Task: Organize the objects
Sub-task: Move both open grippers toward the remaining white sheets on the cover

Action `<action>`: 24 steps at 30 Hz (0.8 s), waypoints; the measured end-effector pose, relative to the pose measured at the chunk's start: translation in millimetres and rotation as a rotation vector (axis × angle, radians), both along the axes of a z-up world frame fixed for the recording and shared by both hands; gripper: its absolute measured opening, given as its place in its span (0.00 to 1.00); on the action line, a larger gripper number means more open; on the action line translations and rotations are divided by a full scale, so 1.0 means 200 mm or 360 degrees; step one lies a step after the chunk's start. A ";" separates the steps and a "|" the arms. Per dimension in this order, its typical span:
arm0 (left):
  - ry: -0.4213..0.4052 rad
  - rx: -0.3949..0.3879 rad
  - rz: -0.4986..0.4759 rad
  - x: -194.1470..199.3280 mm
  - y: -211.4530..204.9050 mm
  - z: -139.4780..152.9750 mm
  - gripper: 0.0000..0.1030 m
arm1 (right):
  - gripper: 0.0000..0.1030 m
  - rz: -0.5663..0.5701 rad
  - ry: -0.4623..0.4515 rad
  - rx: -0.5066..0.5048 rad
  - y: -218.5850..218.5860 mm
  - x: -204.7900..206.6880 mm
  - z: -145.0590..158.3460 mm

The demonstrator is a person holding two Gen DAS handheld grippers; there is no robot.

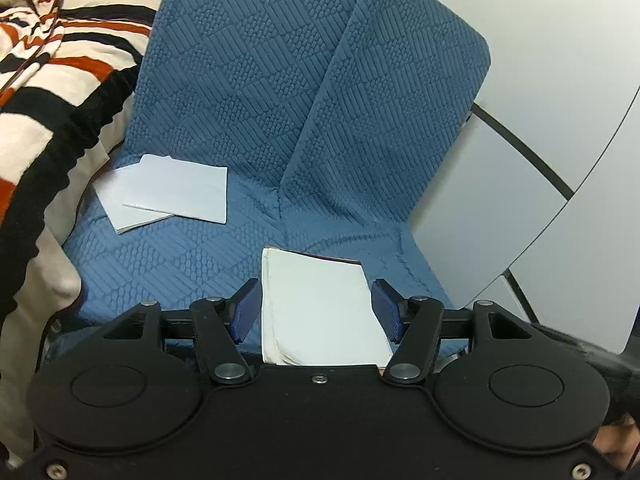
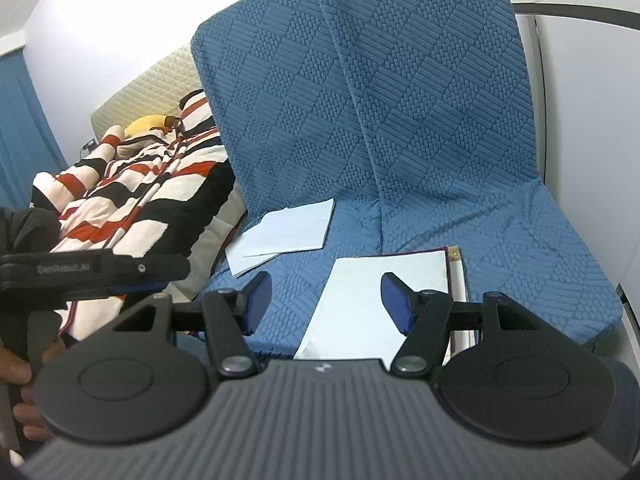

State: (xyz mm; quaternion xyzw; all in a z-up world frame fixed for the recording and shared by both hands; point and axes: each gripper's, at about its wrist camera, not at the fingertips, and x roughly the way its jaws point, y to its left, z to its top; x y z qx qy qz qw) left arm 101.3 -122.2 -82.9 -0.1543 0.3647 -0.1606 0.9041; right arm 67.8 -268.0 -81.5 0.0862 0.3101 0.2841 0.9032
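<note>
Both tongs, left tongs (image 1: 316, 312) and right tongs (image 2: 326, 306), hover wide open and empty above the open notebook (image 1: 320, 304) on the blue cushion (image 1: 180, 248); thin pages may crumple or slip when pinched, and loose papers (image 1: 172, 190) lie farther back

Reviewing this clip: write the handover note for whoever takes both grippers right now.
Left gripper: open, empty, jaws either side of the near booklet without touching it.
Right gripper: open, empty, over the same booklet.
Things: the near booklet lies flat at the front of the blue seat cushion; two overlapping white booklets lie further back on the left, by the striped blanket.
Done: nothing gathered yet.
Left: probably grasp the near booklet and stack it with the others.
</note>
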 end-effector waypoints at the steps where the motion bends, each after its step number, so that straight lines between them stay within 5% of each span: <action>1: 0.0000 -0.0003 0.0010 -0.01 0.01 0.00 0.56 | 0.62 0.0003 -0.0001 -0.0004 0.01 -0.02 0.00; 7: 0.0000 -0.0005 0.0048 -0.07 0.05 0.03 0.63 | 0.62 0.0054 -0.0006 -0.0019 0.05 -0.06 0.00; 17: -0.0056 0.0034 0.0073 -0.08 0.08 0.03 0.91 | 0.62 0.0103 0.0002 -0.0033 0.12 -0.05 0.00; 21: -0.0056 0.0050 0.0117 -0.07 0.11 0.02 0.98 | 0.87 0.0118 0.0012 -0.0006 0.13 -0.04 -0.01; 24: -0.0042 0.0062 0.0135 -0.06 0.12 0.00 0.98 | 0.87 0.0132 0.0016 -0.0043 0.15 -0.02 -0.03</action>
